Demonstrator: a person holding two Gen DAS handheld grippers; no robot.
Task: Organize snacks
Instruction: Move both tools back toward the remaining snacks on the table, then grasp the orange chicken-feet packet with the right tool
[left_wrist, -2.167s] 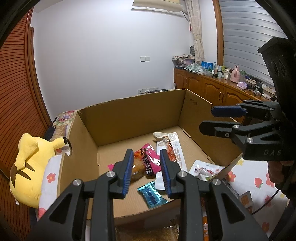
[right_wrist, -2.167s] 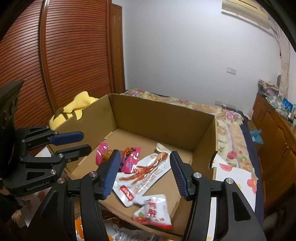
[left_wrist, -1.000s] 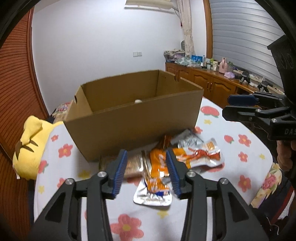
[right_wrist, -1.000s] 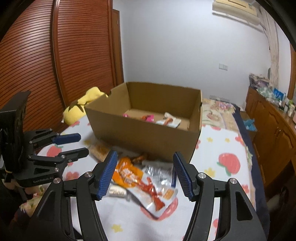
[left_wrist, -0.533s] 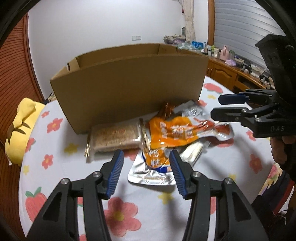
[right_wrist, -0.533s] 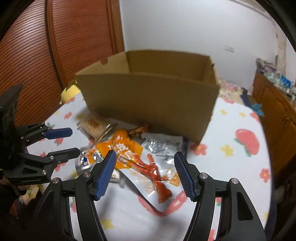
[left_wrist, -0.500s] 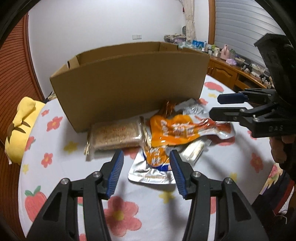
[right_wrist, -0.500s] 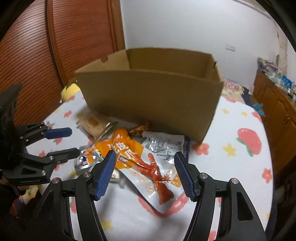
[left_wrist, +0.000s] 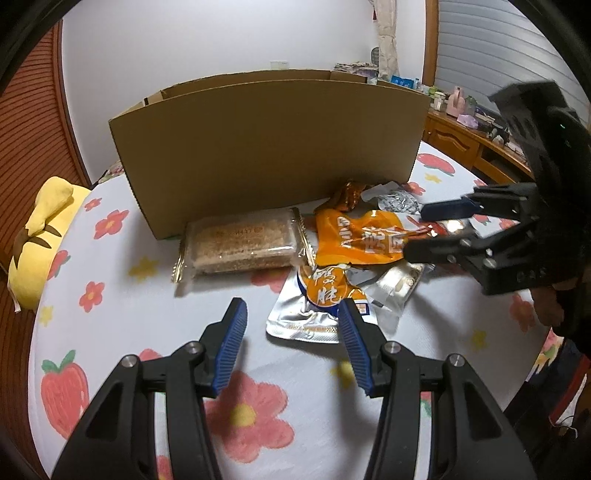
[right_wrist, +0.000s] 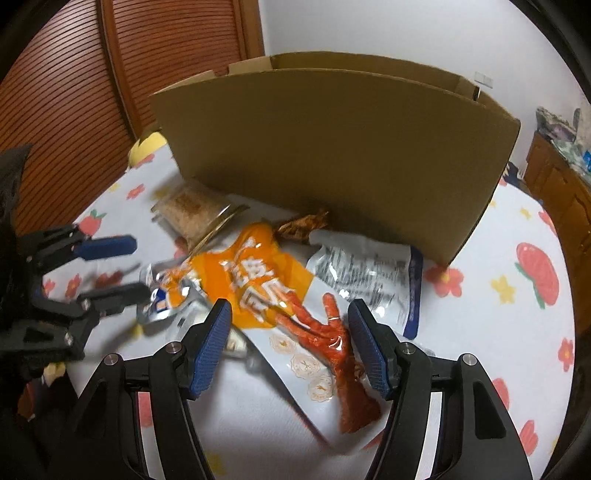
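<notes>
A pile of snacks lies on the flowered cloth in front of the cardboard box (left_wrist: 273, 147) (right_wrist: 332, 147). It holds a clear-wrapped brown bar (left_wrist: 240, 240), an orange pouch (left_wrist: 354, 236) (right_wrist: 255, 280), a small silver-and-orange pouch (left_wrist: 317, 306) and a chicken-foot pouch (right_wrist: 325, 332). My left gripper (left_wrist: 291, 310) is open low over the cloth, its right finger at the small pouch's edge, nothing between the pads. My right gripper (right_wrist: 289, 308) is open above the chicken-foot pouch, which lies below the gap. The right gripper (left_wrist: 415, 232) also shows from the side, over the pile.
A printed silver packet (right_wrist: 369, 273) and a crinkled brown wrapper (right_wrist: 303, 223) lie against the box wall. A yellow plush toy (left_wrist: 37, 236) sits at the table's left edge. Wooden cabinets (left_wrist: 465, 144) stand at the right, a slatted wooden door (right_wrist: 110, 92) at the left.
Both grippers have come back from over the open box and sunk toward the snack pile in front of it. The box wall now hides the box's inside. Both stay open.
</notes>
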